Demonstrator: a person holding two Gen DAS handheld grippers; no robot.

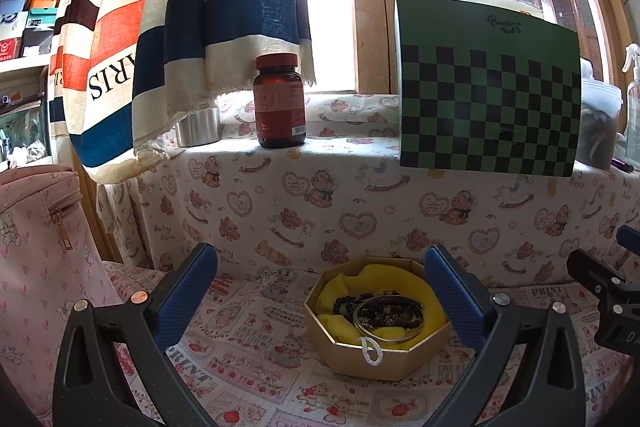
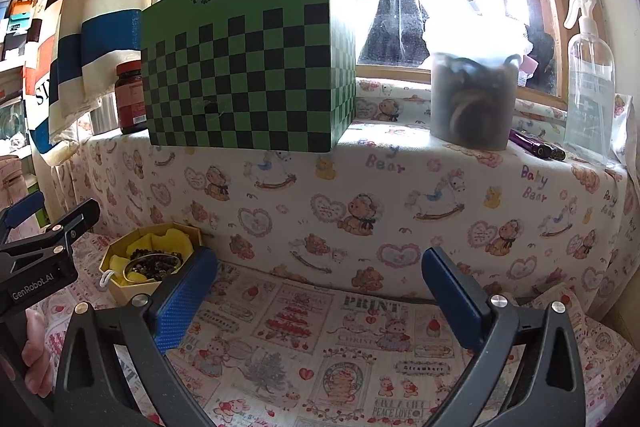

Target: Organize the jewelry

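Observation:
An octagonal gold box (image 1: pixel 376 355) with yellow lining sits on the printed cloth. Inside lie dark bead bracelets (image 1: pixel 384 311), a metal bangle (image 1: pixel 390 337) and a white cord loop (image 1: pixel 372 349) over the front rim. My left gripper (image 1: pixel 320 299) is open and empty, its blue fingers either side of the box and a little short of it. The box also shows in the right wrist view (image 2: pixel 150 263), at the left. My right gripper (image 2: pixel 320 295) is open and empty over bare cloth, to the right of the box.
A ledge behind holds a green checkered box (image 1: pixel 488 91), a brown pill bottle (image 1: pixel 280 103), a metal cup (image 1: pixel 199 127), a plastic tub (image 2: pixel 474 99), a spray bottle (image 2: pixel 590 79) and a purple pen (image 2: pixel 536 145). A striped curtain (image 1: pixel 180 7) hangs left. A pink bag (image 1: pixel 36 267) stands at the far left.

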